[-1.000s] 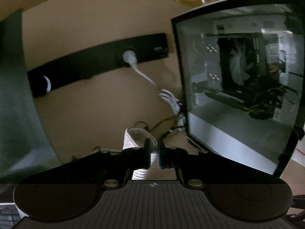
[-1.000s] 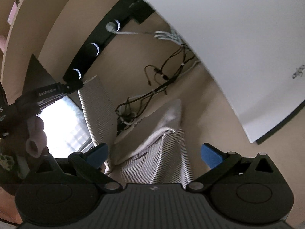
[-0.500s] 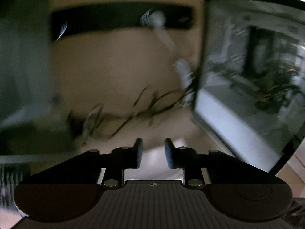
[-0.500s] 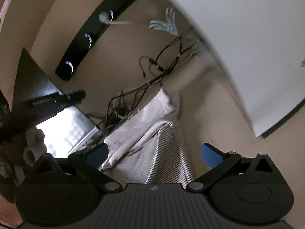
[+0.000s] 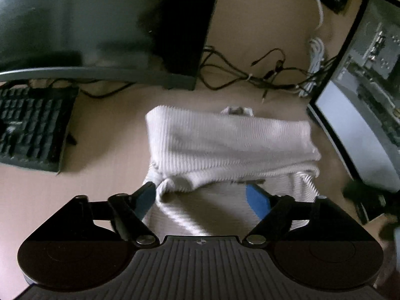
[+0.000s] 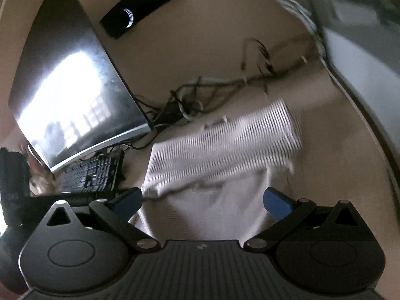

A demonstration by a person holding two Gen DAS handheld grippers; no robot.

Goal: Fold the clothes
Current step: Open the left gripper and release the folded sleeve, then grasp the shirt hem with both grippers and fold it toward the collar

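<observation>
A white striped knit garment (image 5: 230,147) lies on the tan desk, its far part folded back over the near part. It also shows in the right wrist view (image 6: 220,145), blurred. My left gripper (image 5: 202,197) is open and empty just above the garment's near edge. My right gripper (image 6: 202,200) is open and empty over the garment's near part.
A monitor (image 5: 100,25) and a black keyboard (image 5: 32,127) stand to the left. A glass-sided computer case (image 5: 370,80) stands to the right. Tangled cables (image 5: 262,75) lie behind the garment, and a black power strip (image 6: 150,5) lies further back.
My left gripper let go of the garment's end and opened wide. The lifted part now lies folded over the rest. Both grippers have drawn back toward the near side.
</observation>
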